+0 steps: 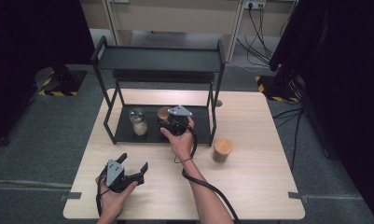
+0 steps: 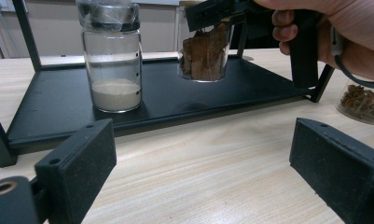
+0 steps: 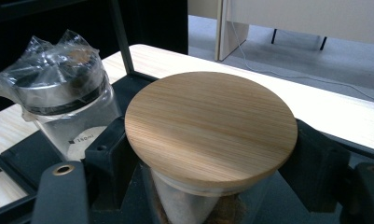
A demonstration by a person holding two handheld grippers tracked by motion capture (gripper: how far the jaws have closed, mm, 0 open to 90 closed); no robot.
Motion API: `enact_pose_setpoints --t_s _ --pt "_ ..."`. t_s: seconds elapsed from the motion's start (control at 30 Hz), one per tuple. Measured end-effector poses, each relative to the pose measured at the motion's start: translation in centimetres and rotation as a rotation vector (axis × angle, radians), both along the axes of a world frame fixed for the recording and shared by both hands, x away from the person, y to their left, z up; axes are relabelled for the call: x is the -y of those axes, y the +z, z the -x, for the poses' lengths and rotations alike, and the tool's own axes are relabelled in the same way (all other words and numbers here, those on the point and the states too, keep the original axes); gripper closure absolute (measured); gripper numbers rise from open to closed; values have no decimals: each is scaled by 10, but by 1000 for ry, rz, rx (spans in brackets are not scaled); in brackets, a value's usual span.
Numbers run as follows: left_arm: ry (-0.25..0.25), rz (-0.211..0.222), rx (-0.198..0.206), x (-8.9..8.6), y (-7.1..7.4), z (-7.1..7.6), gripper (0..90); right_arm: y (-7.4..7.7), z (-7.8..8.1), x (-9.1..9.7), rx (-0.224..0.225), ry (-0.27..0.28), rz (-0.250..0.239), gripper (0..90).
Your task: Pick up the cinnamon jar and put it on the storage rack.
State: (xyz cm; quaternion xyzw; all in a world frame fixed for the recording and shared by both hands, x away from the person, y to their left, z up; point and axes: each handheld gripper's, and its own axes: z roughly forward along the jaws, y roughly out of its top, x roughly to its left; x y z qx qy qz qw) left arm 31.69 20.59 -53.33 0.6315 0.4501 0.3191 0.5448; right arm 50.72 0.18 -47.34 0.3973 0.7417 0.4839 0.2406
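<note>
On the lower shelf of the black metal rack [image 1: 124,133], at the far middle of the wooden table [image 1: 259,186], the right gripper [image 1: 171,122] has its two black jaws pressed against the glass sides of a wooden-lidded jar [image 3: 211,126], just under the lid. The jar holds brown bark-like chips, seen through its glass in the left gripper view [image 2: 205,53], and its base stands on the shelf. Just to its left on the same shelf, apart from it, stands a clear glass jar [image 1: 138,122] with a dark lid wrapped in crinkled plastic film and a layer of pale powder at the bottom. Its side carries a printed mark that seems to read "180ml" in the right gripper view; the rest of the print is too small to tell.

The left gripper [image 1: 131,169] rests at the near left of the table, its jaws spread wide with nothing between them, pointing towards the rack.

A second wooden-lidded jar [image 1: 222,149] with brown contents stands on the table just right of the rack, near the right forearm.
</note>
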Motion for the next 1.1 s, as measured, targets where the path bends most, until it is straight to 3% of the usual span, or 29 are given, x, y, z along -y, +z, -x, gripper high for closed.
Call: enact_pose_setpoints --t_s 0.5,1.1 --pt "-2 -5 1 0 0 0 65 -6 -5 -3 1 -8 27 262" --pt "-2 -6 3 0 0 0 64 -11 -9 -4 -5 -15 27 262"
